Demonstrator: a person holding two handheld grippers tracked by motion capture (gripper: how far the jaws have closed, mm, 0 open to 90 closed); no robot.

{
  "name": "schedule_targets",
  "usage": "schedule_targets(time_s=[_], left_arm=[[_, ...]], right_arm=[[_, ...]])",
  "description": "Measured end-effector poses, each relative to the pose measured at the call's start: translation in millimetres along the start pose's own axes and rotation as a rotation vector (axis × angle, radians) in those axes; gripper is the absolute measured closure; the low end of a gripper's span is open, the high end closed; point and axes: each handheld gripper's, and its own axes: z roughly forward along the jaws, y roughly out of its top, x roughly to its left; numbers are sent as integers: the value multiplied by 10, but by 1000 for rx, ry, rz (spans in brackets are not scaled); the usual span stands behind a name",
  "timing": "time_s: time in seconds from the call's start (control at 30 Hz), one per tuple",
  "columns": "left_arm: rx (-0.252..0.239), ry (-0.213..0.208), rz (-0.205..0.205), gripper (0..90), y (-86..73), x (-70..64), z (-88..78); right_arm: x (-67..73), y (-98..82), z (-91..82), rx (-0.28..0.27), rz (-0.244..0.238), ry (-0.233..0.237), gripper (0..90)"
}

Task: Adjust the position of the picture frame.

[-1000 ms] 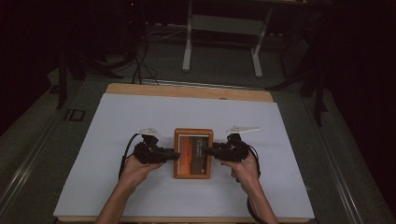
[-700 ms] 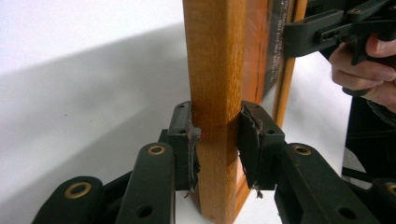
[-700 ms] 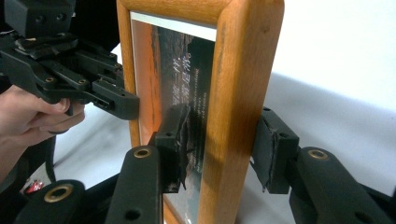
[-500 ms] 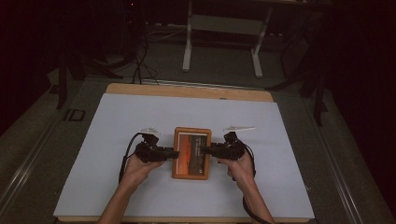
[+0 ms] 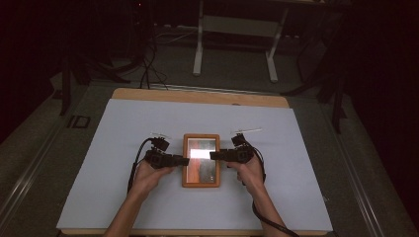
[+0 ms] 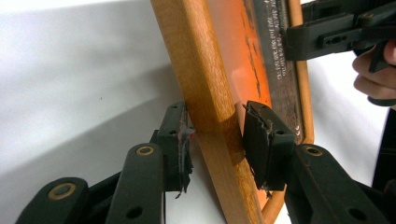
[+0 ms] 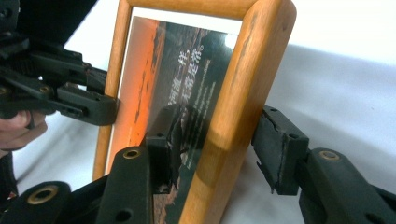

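Observation:
A wooden picture frame (image 5: 201,170) with a dark and orange print under glass is near the middle of the white table. My left gripper (image 5: 185,161) holds its left rail and my right gripper (image 5: 213,156) its right rail. In the left gripper view the jaws (image 6: 215,140) straddle the frame's edge (image 6: 201,70), pads against the wood. In the right gripper view the jaws (image 7: 215,154) pinch the other rail (image 7: 243,70), one pad over the glass. The frame looks raised a little off the sheet. Glare whitens part of the glass.
The white sheet (image 5: 123,148) covers a wooden table whose far edge (image 5: 197,96) shows. Beyond it on the dark floor stand a metal stand's legs (image 5: 197,64) and loose cables (image 5: 143,74). A cable (image 5: 267,222) trails from the right gripper.
Both grippers and the frame stay in nearly the same place. The frame looks narrower and now throws a bright glare, so its tilt has changed slightly.

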Motion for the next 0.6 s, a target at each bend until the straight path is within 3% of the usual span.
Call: schedule_targets(time_s=[0.13, 0.37, 0.53, 0.6], left_arm=[[17, -34, -12, 610, 19, 81, 39], [45, -69, 1, 597, 85, 142, 103], [41, -63, -1, 568, 69, 158, 151], [38, -43, 19, 552, 69, 129, 156]], right_arm=[[-25, -10, 20, 8, 12, -8, 531], [-83, -56, 15, 17, 50, -17, 532], [-147, -79, 33, 26, 77, -11, 542], [-150, -80, 29, 26, 73, -9, 540]])
